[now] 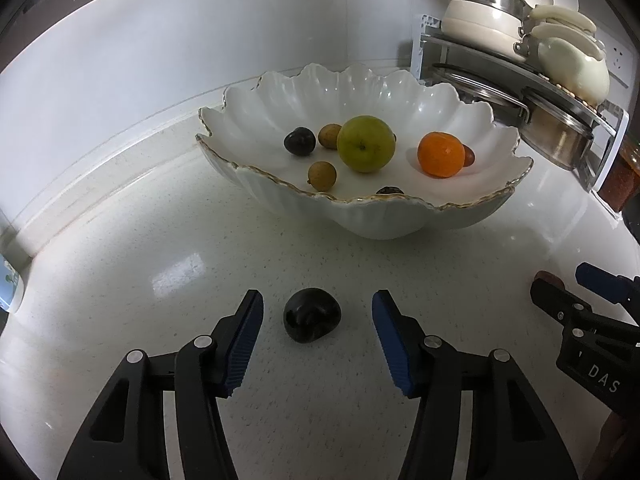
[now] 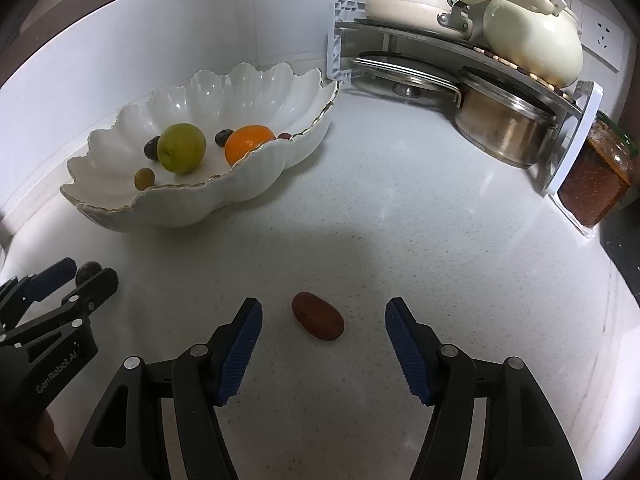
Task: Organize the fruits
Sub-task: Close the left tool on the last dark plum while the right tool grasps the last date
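White speckled counter (image 1: 160,240) carried a scalloped bowl (image 1: 472,208) already holding an apple (image 1: 365,143), an orange (image 1: 440,154) and several small fruits. Two pieces remained outside: a dark plum (image 1: 312,315) between the open left gripper (image 1: 318,312) jaws, and a brown date (image 2: 318,321) between the open right gripper (image 2: 324,316) jaws, neither gripped.
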The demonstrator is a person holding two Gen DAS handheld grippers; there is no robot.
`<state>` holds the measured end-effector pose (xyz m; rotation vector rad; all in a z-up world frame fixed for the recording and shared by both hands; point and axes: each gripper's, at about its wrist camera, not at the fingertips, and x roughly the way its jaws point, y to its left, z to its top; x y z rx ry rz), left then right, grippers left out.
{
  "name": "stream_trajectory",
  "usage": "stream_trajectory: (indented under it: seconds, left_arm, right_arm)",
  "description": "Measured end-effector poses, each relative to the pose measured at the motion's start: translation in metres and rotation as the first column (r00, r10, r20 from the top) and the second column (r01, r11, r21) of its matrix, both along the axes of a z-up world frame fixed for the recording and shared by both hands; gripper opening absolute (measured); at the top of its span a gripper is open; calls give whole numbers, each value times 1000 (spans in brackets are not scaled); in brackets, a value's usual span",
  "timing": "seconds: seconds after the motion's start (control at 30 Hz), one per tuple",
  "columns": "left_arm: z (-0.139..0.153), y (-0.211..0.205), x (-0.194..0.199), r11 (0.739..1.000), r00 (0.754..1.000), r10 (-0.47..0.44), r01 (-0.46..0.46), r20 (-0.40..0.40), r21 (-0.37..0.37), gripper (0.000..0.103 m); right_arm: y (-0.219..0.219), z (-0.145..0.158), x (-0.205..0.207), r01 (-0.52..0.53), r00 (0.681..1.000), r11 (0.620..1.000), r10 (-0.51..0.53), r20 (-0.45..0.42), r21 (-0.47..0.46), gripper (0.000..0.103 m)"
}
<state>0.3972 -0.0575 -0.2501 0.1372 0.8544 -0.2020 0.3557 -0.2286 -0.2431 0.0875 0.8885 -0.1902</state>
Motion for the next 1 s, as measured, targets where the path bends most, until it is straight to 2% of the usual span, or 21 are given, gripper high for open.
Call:
stream_trajectory:
  seconds: [0.47, 0.6, 0.83, 1.0]
  left_arm:
    - [-5, -2, 5, 1000, 1000, 5, -6, -20, -12, 48]
    - [-7, -3, 5, 1000, 1000, 3, -4, -29, -23, 48]
    - [-7, -4, 5, 1000, 1000, 5, -5, -27, -23, 40]
    - [-6, -4, 5, 1000, 1000, 14, -15, -21, -11, 33]
  right_arm:
    - [-1, -8, 7, -23, 999, 1000, 23, -26, 6, 45]
    - [-2, -8, 7, -30, 999, 1000, 30, -18, 7, 43]
    - [-2, -8, 6, -45, 999, 999, 45, -11, 23, 31]
    - [-1, -8, 3, -44, 999, 999, 44, -5, 20, 28]
